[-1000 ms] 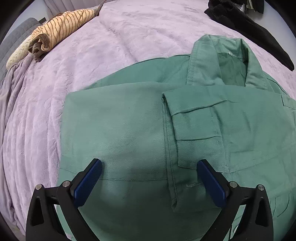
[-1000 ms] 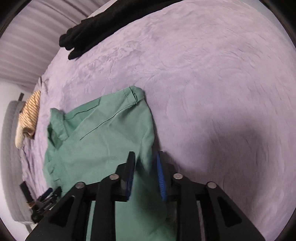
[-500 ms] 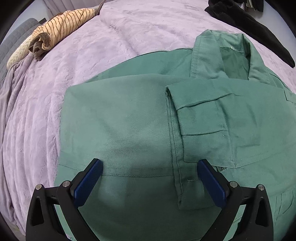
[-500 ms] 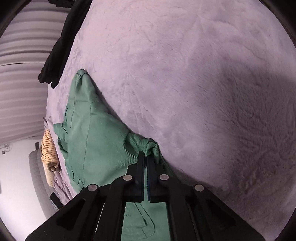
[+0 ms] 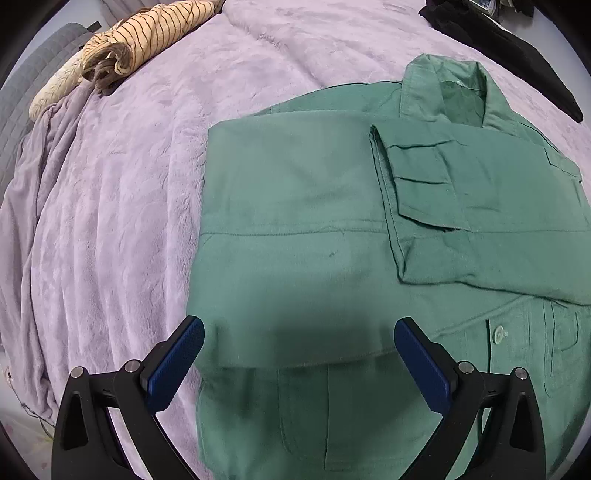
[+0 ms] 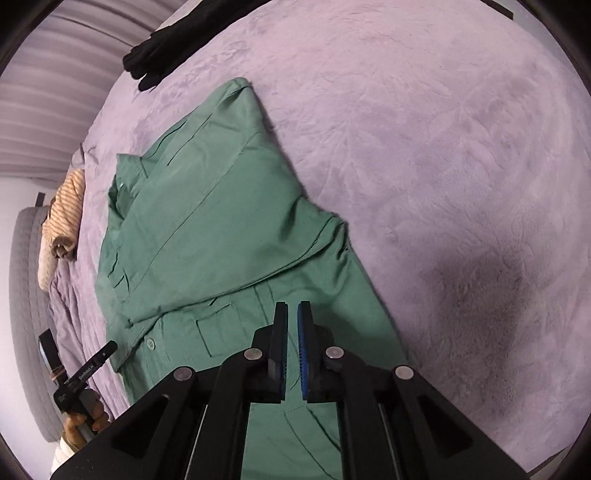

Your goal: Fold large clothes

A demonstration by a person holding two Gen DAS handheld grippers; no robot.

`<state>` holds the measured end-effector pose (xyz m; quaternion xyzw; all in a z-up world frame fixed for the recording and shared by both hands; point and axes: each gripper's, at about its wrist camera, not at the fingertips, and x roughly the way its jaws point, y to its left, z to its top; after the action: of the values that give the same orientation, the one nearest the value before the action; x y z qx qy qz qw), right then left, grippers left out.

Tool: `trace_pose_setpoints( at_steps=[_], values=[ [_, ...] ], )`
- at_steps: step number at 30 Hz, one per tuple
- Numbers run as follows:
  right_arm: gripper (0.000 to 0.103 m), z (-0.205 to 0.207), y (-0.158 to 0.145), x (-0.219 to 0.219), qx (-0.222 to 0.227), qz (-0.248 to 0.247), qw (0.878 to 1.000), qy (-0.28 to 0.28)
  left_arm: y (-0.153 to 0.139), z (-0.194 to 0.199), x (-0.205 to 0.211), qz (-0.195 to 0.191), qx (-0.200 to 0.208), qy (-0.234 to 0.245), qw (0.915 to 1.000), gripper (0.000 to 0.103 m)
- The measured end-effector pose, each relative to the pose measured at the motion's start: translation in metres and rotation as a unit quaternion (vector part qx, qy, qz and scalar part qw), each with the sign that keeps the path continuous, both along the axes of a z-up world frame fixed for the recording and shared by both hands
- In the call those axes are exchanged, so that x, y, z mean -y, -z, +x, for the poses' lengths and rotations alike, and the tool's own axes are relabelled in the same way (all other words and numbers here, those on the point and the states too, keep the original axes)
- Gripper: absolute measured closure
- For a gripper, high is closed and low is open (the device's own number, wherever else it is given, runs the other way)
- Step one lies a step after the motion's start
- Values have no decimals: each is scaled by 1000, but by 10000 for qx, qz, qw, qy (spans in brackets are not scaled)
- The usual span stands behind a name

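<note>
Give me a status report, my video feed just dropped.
Left tool open, over the shirt. Right tool nearly shut, holding nothing. Both sleeves folded in, shirt flat on the blanket. Striped garment and black garment lie apart.

My L gripper (image 5: 297, 345) sits w/ jaws spread wide, blue pads (image 5: 177, 360) facing inward, nothing between them. My R gripper (image 6: 292, 330) has jaws nearly closed, thin gap only, pinching nothing, pointing fwd and down.
</note>
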<state>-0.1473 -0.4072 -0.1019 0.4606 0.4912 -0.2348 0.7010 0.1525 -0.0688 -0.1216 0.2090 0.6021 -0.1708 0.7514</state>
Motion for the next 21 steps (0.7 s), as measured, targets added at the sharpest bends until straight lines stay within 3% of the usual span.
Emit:
trace_pose_setpoints(
  at_steps=[3,4,5,7,12,14,18,21],
  values=[
    [91,9,-10,-16,-22,-37,9997,-234,-10,-12,-6,-7,-50,-2,10000,0],
    [77,11,-13,-20,-43,-66,9996,-289,-13,-17,-7,-21,-51,2,10000,0],
    [52,14,-17,-25,-99,-150,9992,-344,-17,-20,-9,-37,-40,1,10000,0],
    [36,20,-28,-35,-114,-343,9982,-480,-23,-23,-14,-65,-52,-12,10000,0],
    [35,39,-45,-57,-75,-495,9952,-841,-34,-21,-26,-89,-81,-90,9999,0],
    [24,46,-53,-65,-58,-622,9931,-989,-39,-25,-30,-44,-66,-99,9999,0],
    [20,56,-70,-81,-10,-874,9881,-1264,-46,-30,-39,-41,-131,-205,9997,0],
    [5,61,-79,-89,11,-958,9860,-1367,-52,-35,-44,-106,-123,-244,9996,0]
  ],
)
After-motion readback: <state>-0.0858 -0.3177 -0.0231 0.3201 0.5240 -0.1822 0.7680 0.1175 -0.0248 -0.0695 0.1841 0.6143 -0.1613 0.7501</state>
